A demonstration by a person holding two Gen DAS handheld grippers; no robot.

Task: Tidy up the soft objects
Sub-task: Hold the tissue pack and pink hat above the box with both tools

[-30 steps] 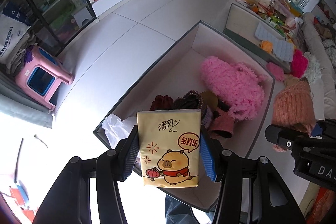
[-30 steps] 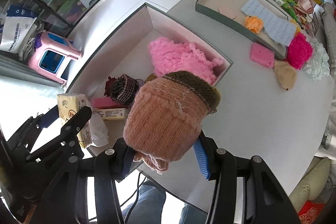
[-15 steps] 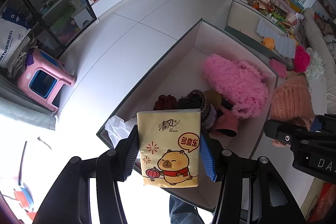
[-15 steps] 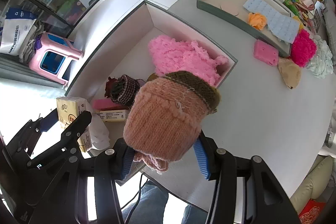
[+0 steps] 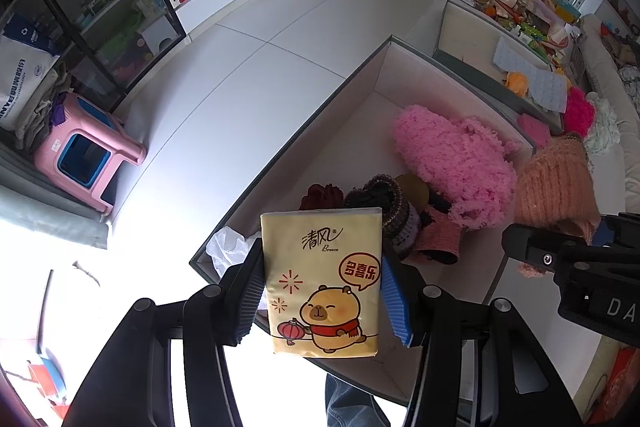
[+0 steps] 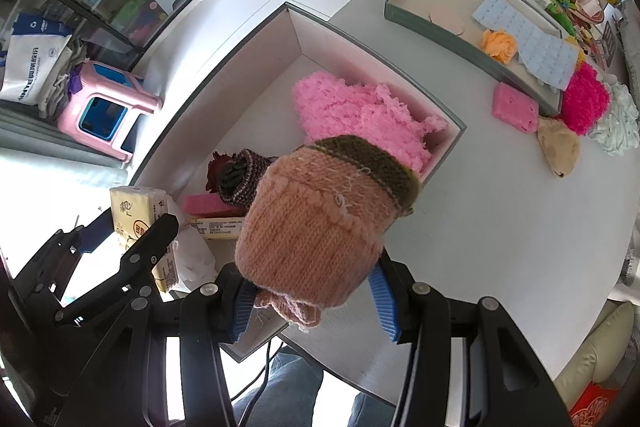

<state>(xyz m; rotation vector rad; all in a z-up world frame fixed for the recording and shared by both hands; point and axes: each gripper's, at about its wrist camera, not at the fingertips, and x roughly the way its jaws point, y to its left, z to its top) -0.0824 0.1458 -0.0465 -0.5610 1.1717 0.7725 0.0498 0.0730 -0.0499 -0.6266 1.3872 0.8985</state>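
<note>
Both grippers are loaded: the left gripper clamps a yellow tissue pack at lower centre of its view, above the near end of the white box, and the right gripper pinches a pink knitted hat mid-frame, in front of the fluffy pink bundle inside.

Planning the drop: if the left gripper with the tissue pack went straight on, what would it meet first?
Probably the dark knitted roll in the box, just beyond the tissue pack in the left gripper; depth is unclear.
</note>
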